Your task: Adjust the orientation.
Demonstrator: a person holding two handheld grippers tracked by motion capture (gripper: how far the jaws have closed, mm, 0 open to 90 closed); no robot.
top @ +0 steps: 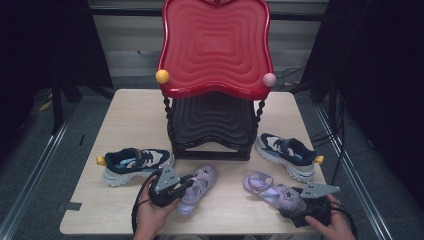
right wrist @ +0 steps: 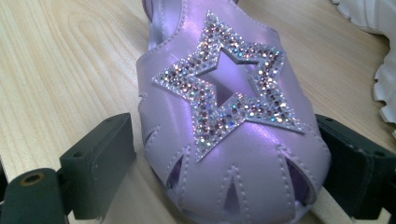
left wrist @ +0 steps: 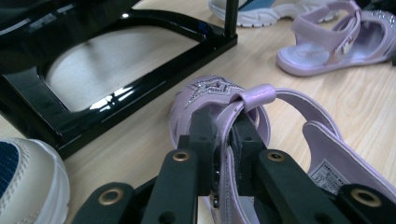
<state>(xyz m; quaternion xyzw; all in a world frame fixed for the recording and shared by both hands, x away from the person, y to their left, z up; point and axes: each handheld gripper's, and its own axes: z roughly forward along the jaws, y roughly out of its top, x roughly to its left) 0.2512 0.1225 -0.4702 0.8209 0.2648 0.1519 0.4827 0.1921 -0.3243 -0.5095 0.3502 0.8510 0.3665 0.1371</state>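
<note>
Two purple star-trimmed sandals lie near the table's front edge. My left gripper point(top: 186, 186) is shut on the left sandal point(top: 199, 186). In the left gripper view, its jaws point(left wrist: 224, 140) pinch the side wall of this sandal point(left wrist: 210, 91) just under the strap loop. My right gripper point(top: 295, 204) sits at the toe of the right sandal point(top: 272, 187). In the right gripper view, my gripper point(right wrist: 229, 158) has a jaw on each side of the glittery-star toe point(right wrist: 224, 116), close against it. Both sandals rest on the wood.
A two-tier shoe rack stands at mid-table, with a red top shelf point(top: 215, 45) and a black lower shelf point(top: 210, 125). Navy-and-white sneakers flank it, one on the left point(top: 135, 162) and one on the right point(top: 287, 152). The rack's black base point(left wrist: 116, 93) lies just beyond the left sandal.
</note>
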